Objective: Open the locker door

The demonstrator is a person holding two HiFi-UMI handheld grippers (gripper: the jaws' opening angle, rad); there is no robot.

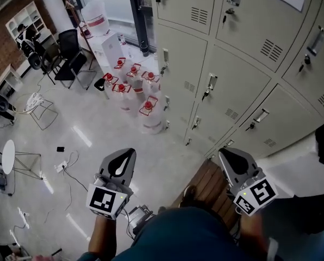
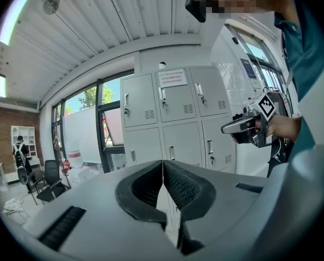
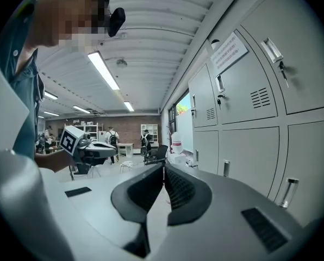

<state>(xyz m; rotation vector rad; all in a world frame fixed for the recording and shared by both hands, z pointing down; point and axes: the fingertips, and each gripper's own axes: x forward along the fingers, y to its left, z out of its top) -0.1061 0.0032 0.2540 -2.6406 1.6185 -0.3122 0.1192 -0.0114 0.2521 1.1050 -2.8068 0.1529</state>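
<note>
Lockers (image 1: 243, 69) fill the upper right of the head view, every door shut and no handle touched. Left gripper (image 1: 126, 157) and right gripper (image 1: 227, 157) sit low centre, both well clear of the doors, jaws closed tight on nothing. Red-capped jugs (image 1: 134, 86) stand on the floor (image 1: 97, 129) just left of the lockers; chairs (image 1: 69, 53) in the upper left, cables (image 1: 69, 167) at left.
</note>
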